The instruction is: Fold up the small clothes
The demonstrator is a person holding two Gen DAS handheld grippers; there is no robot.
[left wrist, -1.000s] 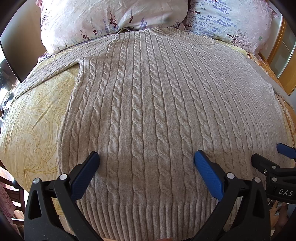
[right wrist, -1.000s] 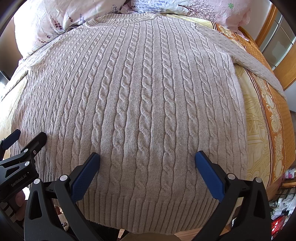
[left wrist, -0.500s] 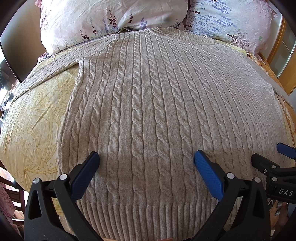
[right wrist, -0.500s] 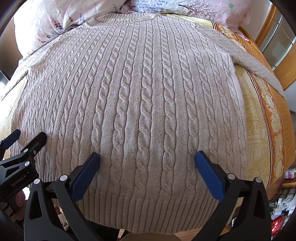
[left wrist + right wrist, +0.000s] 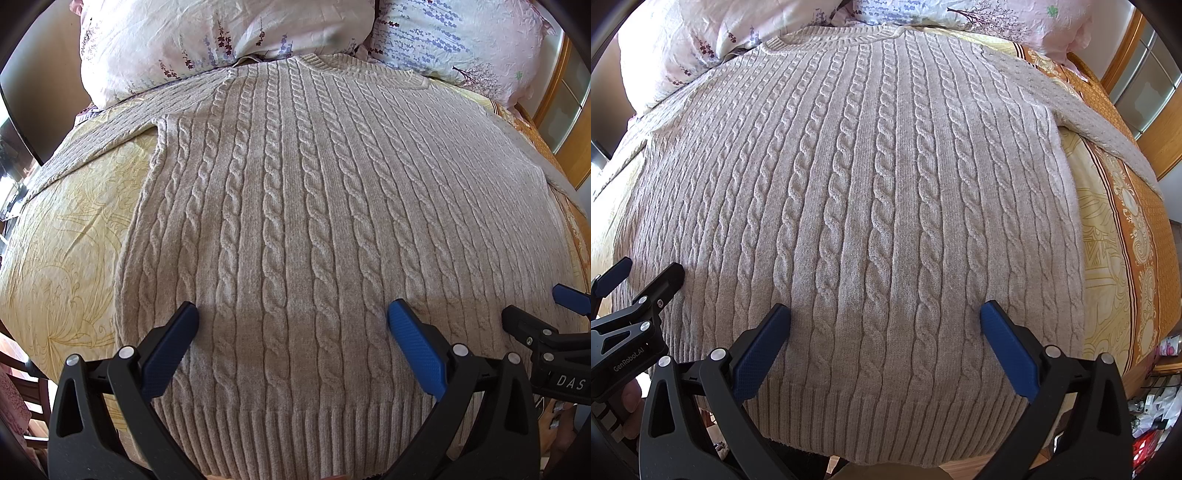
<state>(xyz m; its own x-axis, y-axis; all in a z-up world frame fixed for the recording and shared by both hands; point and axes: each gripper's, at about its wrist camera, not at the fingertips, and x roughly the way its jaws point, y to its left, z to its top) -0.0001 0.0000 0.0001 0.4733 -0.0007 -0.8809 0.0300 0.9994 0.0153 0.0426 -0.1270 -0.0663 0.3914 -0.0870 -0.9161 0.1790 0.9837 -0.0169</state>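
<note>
While fingers spread, left gripper [image 5: 624, 291] reads "GenRobot.AI", sweater [image 5: 871, 206]

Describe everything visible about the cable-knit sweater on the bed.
The cable-knit sweater is beige, apparently wool-like, with vertical twisted cables, a ribbed hem nearest the cameras and a ribbed neckline by the floral pillows. It lies flat and unfolded, front up, on the yellow patterned bedspread, sleeves spread out to both sides. The left gripper and right gripper are above the hem area, jaws open, holding nothing.
</note>
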